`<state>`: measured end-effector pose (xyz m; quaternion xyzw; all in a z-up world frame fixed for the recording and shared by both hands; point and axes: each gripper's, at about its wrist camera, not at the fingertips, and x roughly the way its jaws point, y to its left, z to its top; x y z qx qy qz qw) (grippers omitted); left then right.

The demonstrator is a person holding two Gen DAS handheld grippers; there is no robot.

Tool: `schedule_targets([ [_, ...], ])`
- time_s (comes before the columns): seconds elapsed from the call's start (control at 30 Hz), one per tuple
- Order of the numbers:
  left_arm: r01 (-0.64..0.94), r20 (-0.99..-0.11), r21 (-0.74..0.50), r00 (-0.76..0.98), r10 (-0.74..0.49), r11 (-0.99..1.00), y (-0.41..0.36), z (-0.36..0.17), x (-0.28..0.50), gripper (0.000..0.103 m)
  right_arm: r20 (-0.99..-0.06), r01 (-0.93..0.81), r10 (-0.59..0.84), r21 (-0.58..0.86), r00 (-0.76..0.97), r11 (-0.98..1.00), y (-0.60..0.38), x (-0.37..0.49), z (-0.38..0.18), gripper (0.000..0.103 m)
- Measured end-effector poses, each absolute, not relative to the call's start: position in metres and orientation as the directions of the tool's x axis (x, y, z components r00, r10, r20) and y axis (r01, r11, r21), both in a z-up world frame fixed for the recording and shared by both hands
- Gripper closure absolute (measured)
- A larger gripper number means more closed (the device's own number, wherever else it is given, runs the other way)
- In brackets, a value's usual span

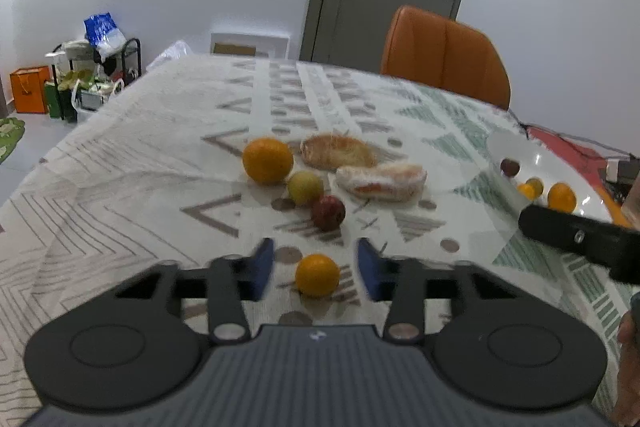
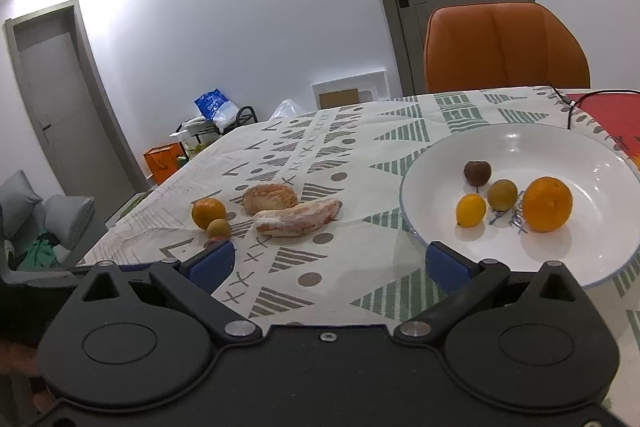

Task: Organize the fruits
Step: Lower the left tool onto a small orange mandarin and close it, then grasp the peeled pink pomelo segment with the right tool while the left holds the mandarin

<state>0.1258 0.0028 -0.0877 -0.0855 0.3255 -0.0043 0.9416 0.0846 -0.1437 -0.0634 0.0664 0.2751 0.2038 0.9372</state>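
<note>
My left gripper [image 1: 316, 269] is open, its blue pads either side of a small orange fruit [image 1: 317, 275] on the tablecloth, not touching it. Beyond lie a red fruit [image 1: 328, 213], a yellow-green fruit [image 1: 305, 187] and a large orange [image 1: 267, 161]. My right gripper [image 2: 328, 263] is open and empty above the cloth, left of a white plate [image 2: 516, 143]. The plate holds a dark red fruit [image 2: 477, 173], a green-brown fruit [image 2: 502, 195], a small yellow fruit [image 2: 471, 211] and a large orange [image 2: 547, 203].
Two wrapped bread pieces [image 1: 338, 151] [image 1: 380, 182] lie behind the loose fruits. An orange chair [image 1: 444, 57] stands at the table's far side. A cable [image 2: 576, 103] and a red mat [image 2: 612, 115] lie behind the plate. The right gripper's body [image 1: 580, 239] shows at the right.
</note>
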Motion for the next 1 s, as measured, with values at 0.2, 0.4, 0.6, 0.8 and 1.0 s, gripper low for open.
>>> schedule_targets([
  [0.2,-0.051,-0.608,-0.172,0.791,-0.065,0.984,0.013,-0.087,0.130,0.081,-0.498,-0.357,0.426,0.234,0.755,0.905,-0.136,0.091,-0.065,0.000],
  [0.4,-0.060,-0.601,-0.170,0.797,-0.056,0.984,0.024,-0.081,0.135,0.081,-0.513,-0.368,0.431,0.226,0.743,0.902,-0.125,0.102,-0.067,0.000],
  [0.6,-0.088,-0.607,-0.173,0.794,-0.036,0.981,0.038,-0.079,0.142,0.081,-0.525,-0.383,0.431,0.204,0.734,0.901,-0.111,0.114,-0.068,0.000],
  [0.8,-0.106,-0.603,-0.175,0.798,-0.022,0.979,0.051,-0.076,0.145,0.081,-0.543,-0.394,0.428,0.186,0.722,0.900,-0.099,0.127,-0.068,0.000],
  [1.0,-0.109,-0.594,-0.183,0.804,-0.022,0.977,0.063,-0.075,0.149,0.081,-0.565,-0.405,0.422,0.164,0.709,0.900,-0.084,0.142,-0.072,0.000],
])
